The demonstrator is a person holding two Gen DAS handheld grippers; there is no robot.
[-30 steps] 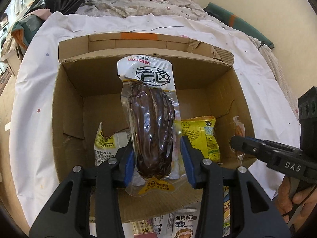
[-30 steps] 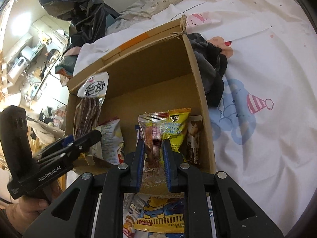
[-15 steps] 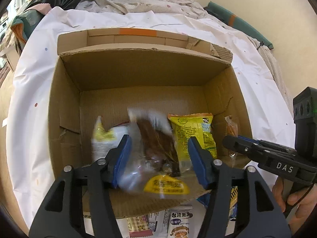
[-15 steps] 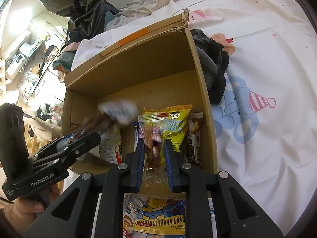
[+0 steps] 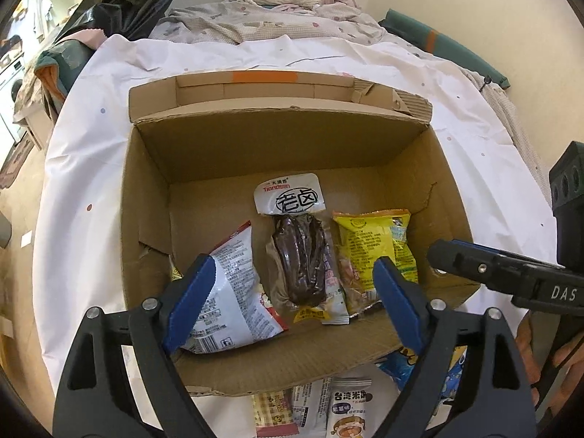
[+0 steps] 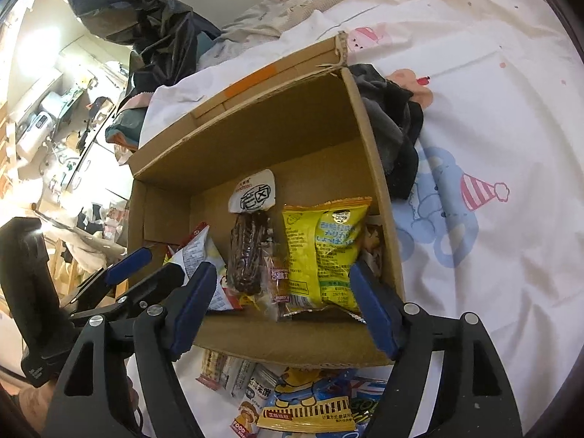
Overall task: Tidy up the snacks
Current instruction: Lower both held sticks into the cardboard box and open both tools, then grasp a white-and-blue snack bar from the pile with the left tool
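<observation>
A white bedsheet (image 5: 91, 168) covers a bed where one open cardboard box (image 5: 146, 189) sits. Three packets lie side by side on its floor: left to right, a white bag (image 5: 226, 292), a clear packet of dark meat (image 5: 299, 255) and a yellow bag (image 5: 376, 244). The meat packet's long axis runs front to back, its white label toward the far wall. The left gripper (image 5: 292, 303) and right gripper (image 6: 281, 306) hang above the near edge, jaws spreading wide, gripping nothing. More packets (image 6: 292, 398) lie outside.

Brown cardboard box (image 5: 146, 197), yellow snack bag (image 5: 376, 241), white dotted sheet (image 5: 91, 168)
</observation>
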